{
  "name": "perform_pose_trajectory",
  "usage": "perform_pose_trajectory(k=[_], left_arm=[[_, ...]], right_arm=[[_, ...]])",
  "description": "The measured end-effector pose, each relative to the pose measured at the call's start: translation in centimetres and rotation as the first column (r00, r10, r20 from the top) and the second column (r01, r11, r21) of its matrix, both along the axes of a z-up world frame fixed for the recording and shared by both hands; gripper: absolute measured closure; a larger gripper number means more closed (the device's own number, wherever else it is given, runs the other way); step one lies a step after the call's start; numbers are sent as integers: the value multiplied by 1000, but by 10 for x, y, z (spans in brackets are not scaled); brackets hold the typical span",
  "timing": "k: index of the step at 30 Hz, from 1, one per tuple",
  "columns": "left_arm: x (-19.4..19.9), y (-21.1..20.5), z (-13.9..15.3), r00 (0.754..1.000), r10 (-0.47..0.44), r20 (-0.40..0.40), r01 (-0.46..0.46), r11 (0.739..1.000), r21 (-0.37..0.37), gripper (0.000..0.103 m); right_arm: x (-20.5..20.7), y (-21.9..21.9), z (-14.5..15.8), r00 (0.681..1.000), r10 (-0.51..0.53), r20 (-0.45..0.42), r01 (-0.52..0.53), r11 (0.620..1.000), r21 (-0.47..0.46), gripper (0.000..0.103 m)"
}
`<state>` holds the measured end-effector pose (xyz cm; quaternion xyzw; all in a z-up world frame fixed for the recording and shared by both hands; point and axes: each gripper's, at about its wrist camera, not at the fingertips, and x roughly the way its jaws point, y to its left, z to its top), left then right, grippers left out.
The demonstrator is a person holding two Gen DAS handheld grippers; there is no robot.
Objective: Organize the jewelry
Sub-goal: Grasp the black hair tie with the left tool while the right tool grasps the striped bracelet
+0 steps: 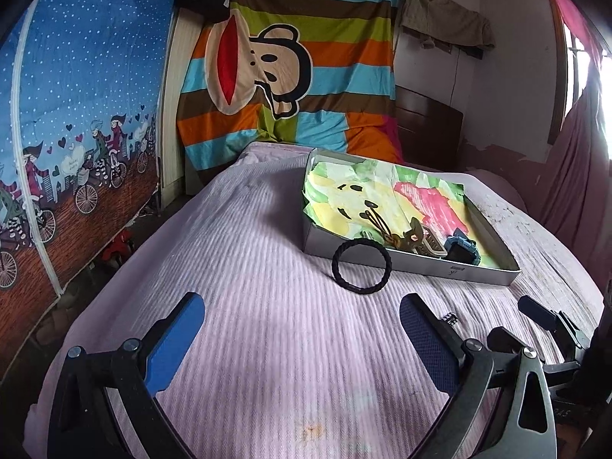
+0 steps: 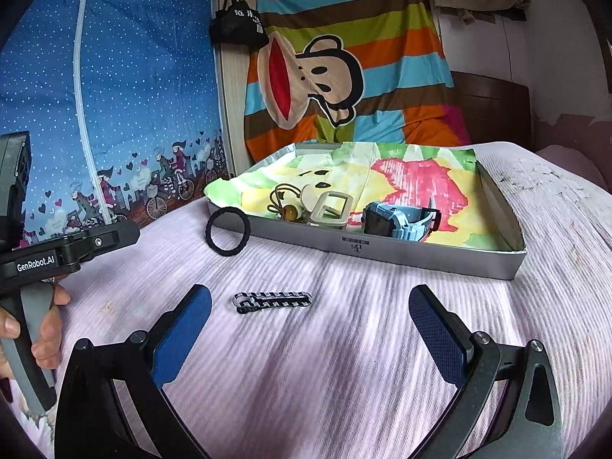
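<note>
A black hair tie ring [image 1: 336, 267] [image 2: 207, 231] rests on the pink bedspread against the near left corner of a grey tray [image 1: 420, 266] [image 2: 382, 249]. In the tray lie a blue watch [image 1: 463, 249] [image 2: 397, 222], a beige buckle [image 2: 331, 208] and a beaded elastic [image 1: 382, 225] [image 2: 284, 206]. A black chain bracelet [image 2: 271, 301] lies flat on the bed, just ahead of my right gripper [image 2: 309, 293], which is open and empty. My left gripper [image 1: 302, 315] is also open and empty, a short way before the hair tie.
The tray is lined with colourful painted paper [image 1: 382, 191] [image 2: 405, 176]. A striped monkey blanket [image 1: 290, 57] and a blue curtain [image 1: 76, 95] hang behind the bed. A hand [image 2: 46, 329] holds the left gripper's handle at the left edge. Pink bedspread [image 1: 267, 363] lies between the grippers.
</note>
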<state>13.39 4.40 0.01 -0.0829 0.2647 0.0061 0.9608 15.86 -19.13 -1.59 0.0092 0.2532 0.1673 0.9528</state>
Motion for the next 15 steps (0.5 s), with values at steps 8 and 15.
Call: perform_pose_trajectory(k=[8,15], left_arm=[[25,-14,0,996,-84,-33,85,995,53,19],[55,-6,-12,988,-122,-95,118,992,-44,36]], right_arm=[[17,7,-15,996,31,-86,-32,999,-7,2],[34,17,-24,989,80,-123,-80,997,4,22]])
